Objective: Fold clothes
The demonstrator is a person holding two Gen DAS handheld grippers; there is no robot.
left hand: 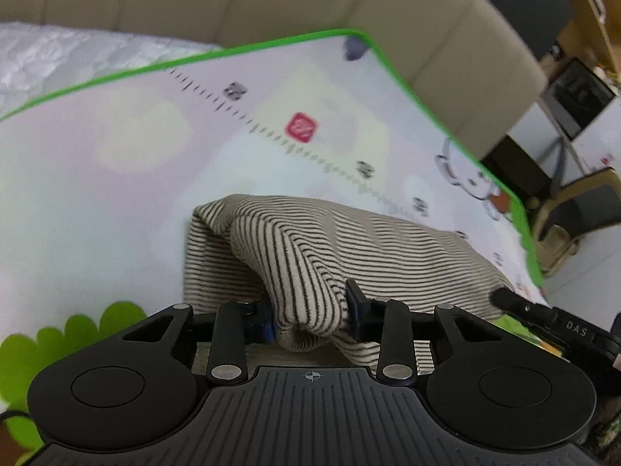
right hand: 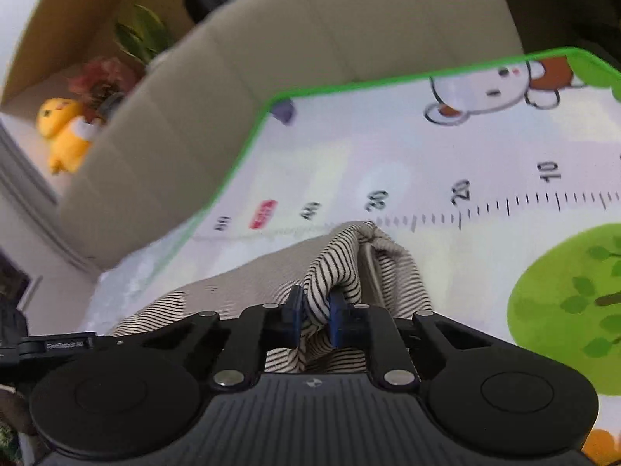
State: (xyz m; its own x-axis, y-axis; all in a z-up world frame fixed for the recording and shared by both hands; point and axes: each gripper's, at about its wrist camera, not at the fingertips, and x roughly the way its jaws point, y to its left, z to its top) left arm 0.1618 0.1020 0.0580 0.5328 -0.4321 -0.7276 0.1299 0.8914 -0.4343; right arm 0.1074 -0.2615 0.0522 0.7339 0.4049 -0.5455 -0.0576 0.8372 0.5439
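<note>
Striped garment (left hand: 310, 256) pinched between both hand-held grippers' fingers.

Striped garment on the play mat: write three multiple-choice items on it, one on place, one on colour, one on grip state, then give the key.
1. Where does the striped garment lie?
A. on the play mat
B. on the beige sofa
C. on bare floor

2. What colour is the mat's border?
A. red
B. green
C. blue

3. What are the grippers doing?
A. both open
B. only the left holds cloth
C. both shut on cloth

Key: 1 A, the printed mat shows around the garment. 2 B, a green band edges the mat. 3 C, the left gripper and the right gripper each pinch a bunch of striped fabric.
</note>
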